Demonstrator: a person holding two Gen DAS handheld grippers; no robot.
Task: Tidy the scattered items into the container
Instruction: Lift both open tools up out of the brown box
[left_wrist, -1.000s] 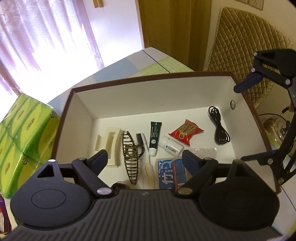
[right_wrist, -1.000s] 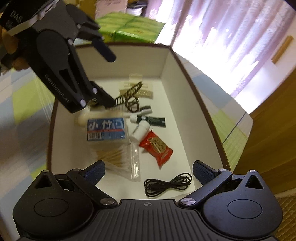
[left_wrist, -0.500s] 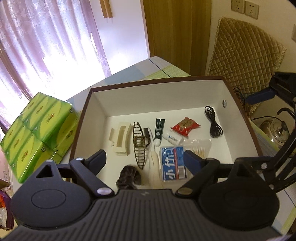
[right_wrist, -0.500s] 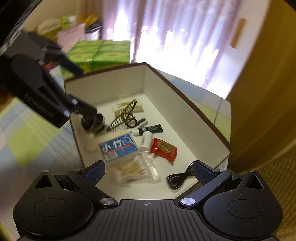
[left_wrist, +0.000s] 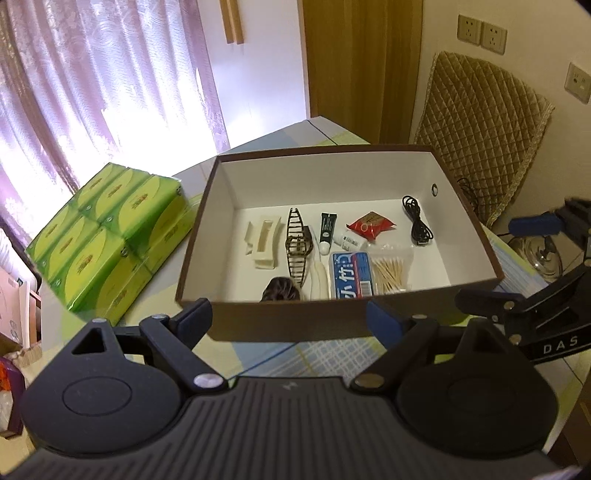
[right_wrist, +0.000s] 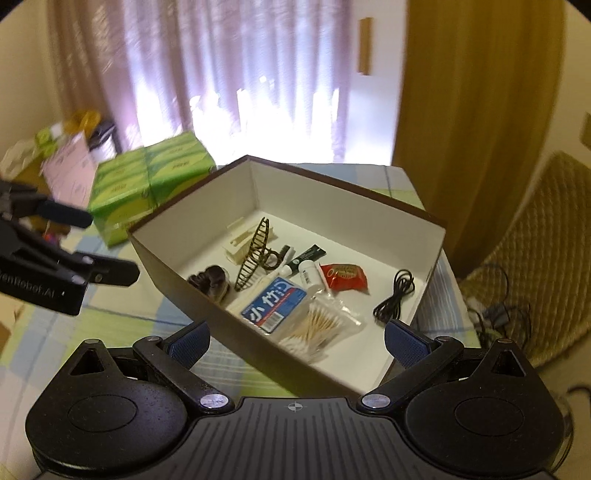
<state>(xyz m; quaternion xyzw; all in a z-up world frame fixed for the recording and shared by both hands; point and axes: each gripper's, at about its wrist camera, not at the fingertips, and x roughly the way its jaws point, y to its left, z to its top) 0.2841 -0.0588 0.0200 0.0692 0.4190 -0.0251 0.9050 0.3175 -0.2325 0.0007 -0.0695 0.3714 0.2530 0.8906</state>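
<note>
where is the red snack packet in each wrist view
Left wrist: the red snack packet lies right of centre on the box floor, left of the black cable.
Right wrist: the packet is mid-frame, again left of the cable.
Shared landmark: the blue-labelled cotton swab pack.

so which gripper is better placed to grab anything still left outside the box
Neither clearly. The left gripper and right gripper are both open, empty and outside the box. No loose item shows on the table; the scattered things already lie inside. The left is slightly squarer to the box.
</note>
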